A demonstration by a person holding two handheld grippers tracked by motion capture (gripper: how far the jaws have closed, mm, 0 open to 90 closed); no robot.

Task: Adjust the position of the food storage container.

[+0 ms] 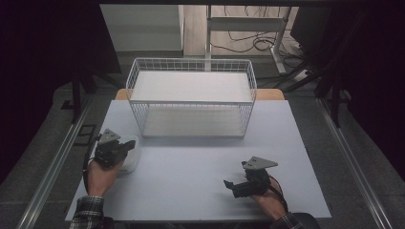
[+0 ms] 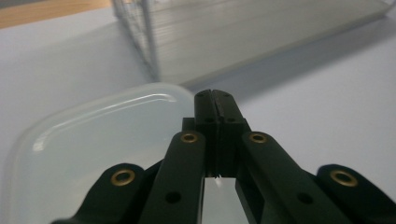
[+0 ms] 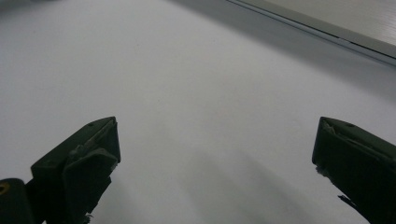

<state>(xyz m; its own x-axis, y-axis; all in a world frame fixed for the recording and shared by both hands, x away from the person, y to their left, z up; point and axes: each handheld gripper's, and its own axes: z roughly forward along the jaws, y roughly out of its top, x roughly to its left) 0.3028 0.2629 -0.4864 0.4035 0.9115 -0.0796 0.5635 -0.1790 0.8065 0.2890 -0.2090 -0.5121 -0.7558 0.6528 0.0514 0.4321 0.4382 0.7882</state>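
Observation:
A translucent white plastic container (image 1: 133, 161) lies at the table's left side. My left gripper (image 1: 127, 144) hovers over it, pointing toward the far right. In the left gripper view the container (image 2: 98, 140) spreads beneath the jaws, and my left gripper (image 2: 215, 97) is shut, its tips pressed together at the container's far rim with nothing seen between them. My right gripper (image 1: 232, 187) rests near the front right of the table, pointing left. Its jaws stand wide apart, and in the right gripper view my right gripper (image 3: 215, 135) frames only bare tabletop.
A white wire basket (image 1: 191, 61) with a flat white shelf stands at the back middle of the pale table (image 1: 191, 162). Its corner (image 2: 140, 32) is close ahead of the left gripper. Dark floor and metal rails flank the table.

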